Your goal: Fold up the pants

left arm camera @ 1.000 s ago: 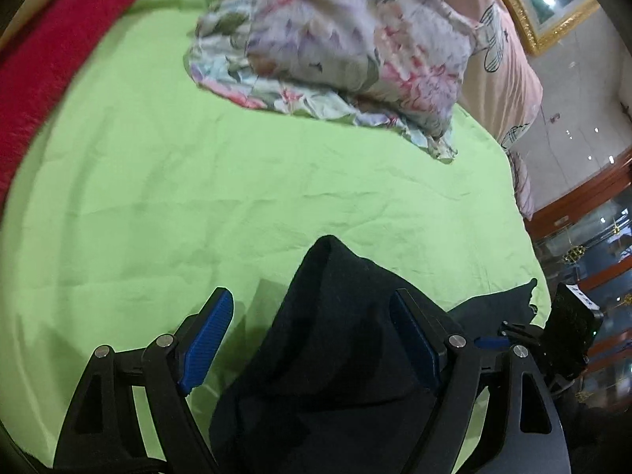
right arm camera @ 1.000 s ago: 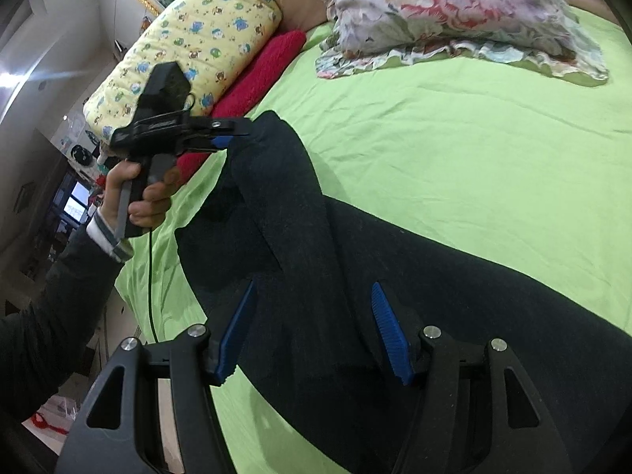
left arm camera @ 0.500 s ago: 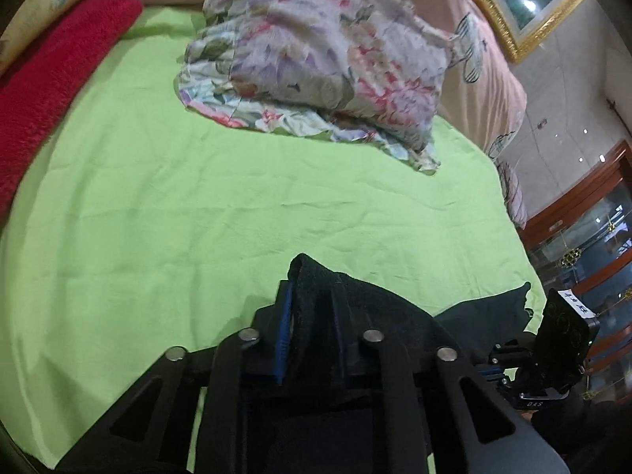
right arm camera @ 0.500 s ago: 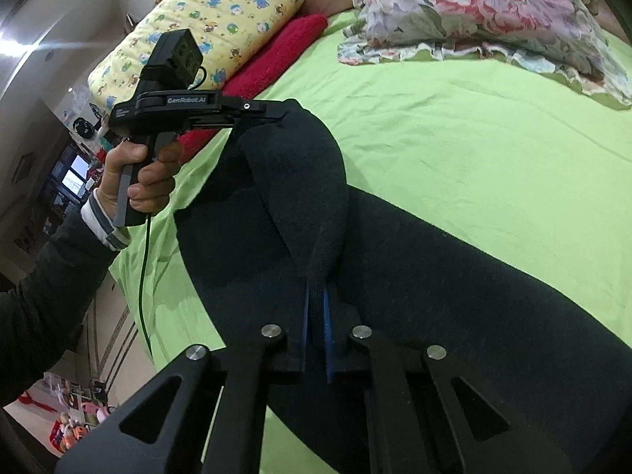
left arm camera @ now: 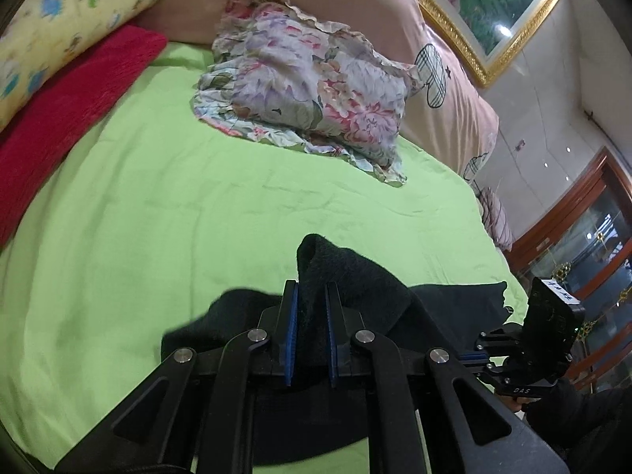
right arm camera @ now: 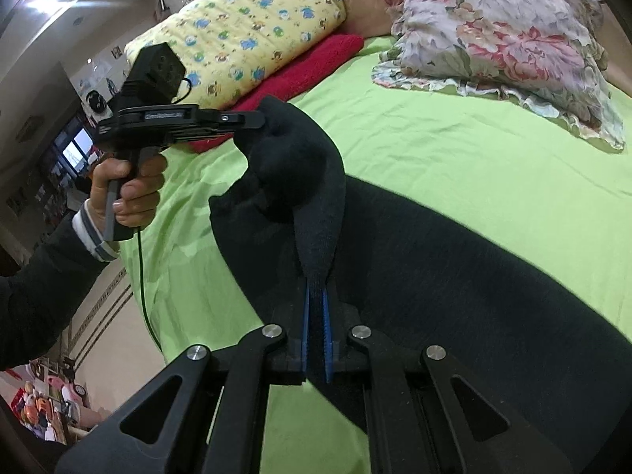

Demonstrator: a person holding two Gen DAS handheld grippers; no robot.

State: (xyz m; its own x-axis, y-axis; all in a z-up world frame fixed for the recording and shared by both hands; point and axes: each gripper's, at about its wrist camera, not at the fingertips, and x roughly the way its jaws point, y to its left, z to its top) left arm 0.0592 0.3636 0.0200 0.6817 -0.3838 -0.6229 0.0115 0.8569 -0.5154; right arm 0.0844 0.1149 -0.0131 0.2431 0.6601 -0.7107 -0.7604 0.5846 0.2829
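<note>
A second ago both of my jaws stood wide around the cloth; now my left hand-held gripper [left arm camera: 309, 308] is clamped tight on a raised bunch of the black pants [right arm camera: 454, 268], and my right hand-held gripper [right arm camera: 316, 316] is pinched just as narrowly on another ridge of the same edge. The pants lie along the near side of the green bed [left arm camera: 197, 205], with the gripped end lifted off the sheet and the long leg part flat towards the right in the right wrist view. I take this to mean the grasp is done and the fold can start: I judge the next move is to carry this end over the rest, keeping both grips level so the fabric does not sag or twist between them
</note>
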